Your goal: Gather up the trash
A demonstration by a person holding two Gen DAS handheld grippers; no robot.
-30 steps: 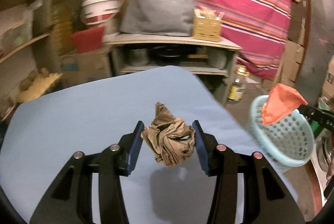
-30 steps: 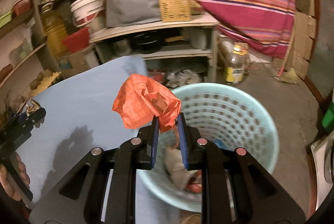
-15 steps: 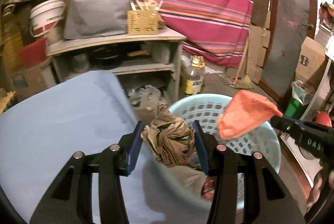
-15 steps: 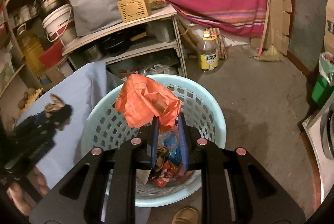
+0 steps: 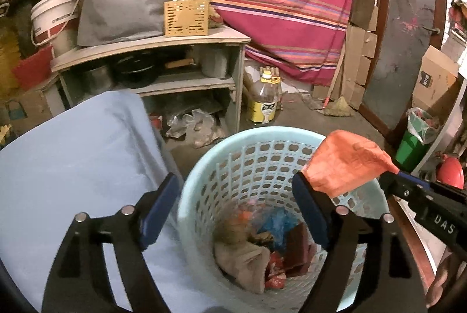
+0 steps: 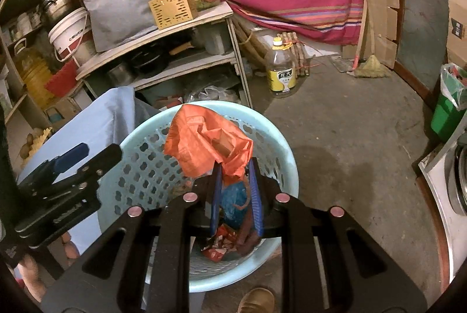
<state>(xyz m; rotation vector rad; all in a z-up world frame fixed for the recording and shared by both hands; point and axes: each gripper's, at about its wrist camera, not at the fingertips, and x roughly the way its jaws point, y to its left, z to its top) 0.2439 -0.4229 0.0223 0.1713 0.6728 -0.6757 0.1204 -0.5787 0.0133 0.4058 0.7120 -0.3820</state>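
Note:
A light blue plastic basket stands on the floor beside the blue-covered table, with several pieces of trash in it. A crumpled brown paper lies blurred inside it. My left gripper is open and empty above the basket. My right gripper is shut on an orange plastic bag and holds it over the basket. The orange bag and right gripper also show at the right in the left wrist view. The left gripper shows at the left in the right wrist view.
A wooden shelf unit with pots, a grey bag and a yellow box stands behind the table. An oil bottle stands on the concrete floor. A green bin is at the right. A shoe is by the basket.
My left gripper moved right from above the table to over the basket, opened and let go of the brown paper. My right gripper moved over the basket with the orange bag.

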